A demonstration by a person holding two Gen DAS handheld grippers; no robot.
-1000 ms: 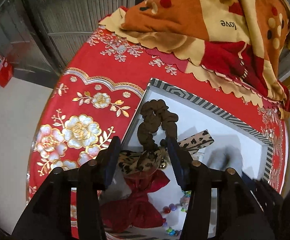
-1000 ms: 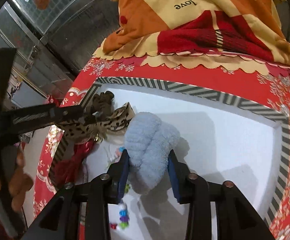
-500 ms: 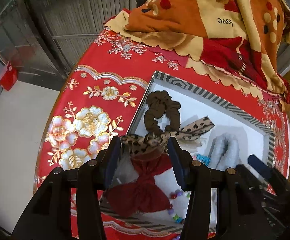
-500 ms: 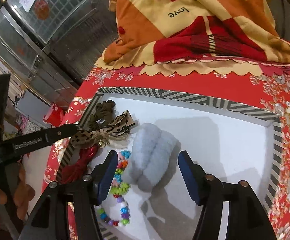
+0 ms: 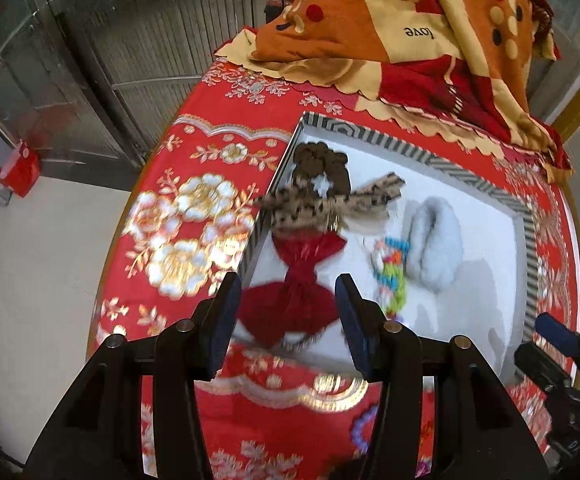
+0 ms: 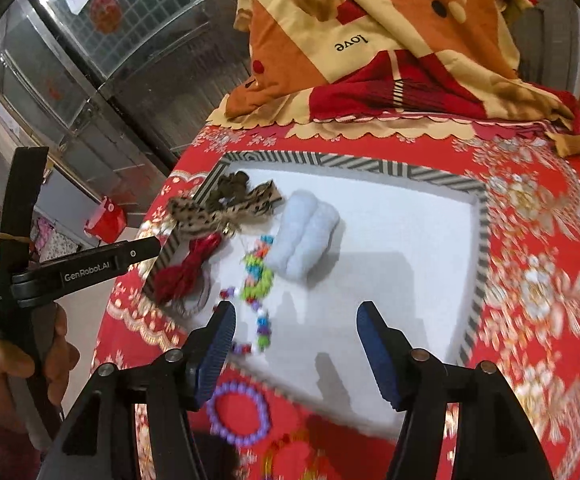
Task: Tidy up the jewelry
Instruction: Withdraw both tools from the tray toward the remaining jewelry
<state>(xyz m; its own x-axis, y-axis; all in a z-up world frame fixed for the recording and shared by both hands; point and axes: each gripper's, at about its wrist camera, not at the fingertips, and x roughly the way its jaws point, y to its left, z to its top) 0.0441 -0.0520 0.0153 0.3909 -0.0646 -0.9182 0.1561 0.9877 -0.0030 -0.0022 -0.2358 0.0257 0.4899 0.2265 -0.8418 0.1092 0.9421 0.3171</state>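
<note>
Both tongs stand apart, gripping nothing – left gripper (image 5: 286,316) low centre, right gripper (image 6: 296,344) likewise. White striped-rim tray (image 6: 410,256) holds pale blue fluffy scrunchie (image 6: 306,236) at centre, leopard-print bow (image 6: 226,208) apparently overhanging its left rim

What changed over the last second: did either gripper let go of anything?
Both let go. The right gripper released the blue scrunchie, the left gripper the leopard bow; both opened and pulled back. Both items now lie in the tray. Brown scrunchie, red bow and beads stayed put.
</note>
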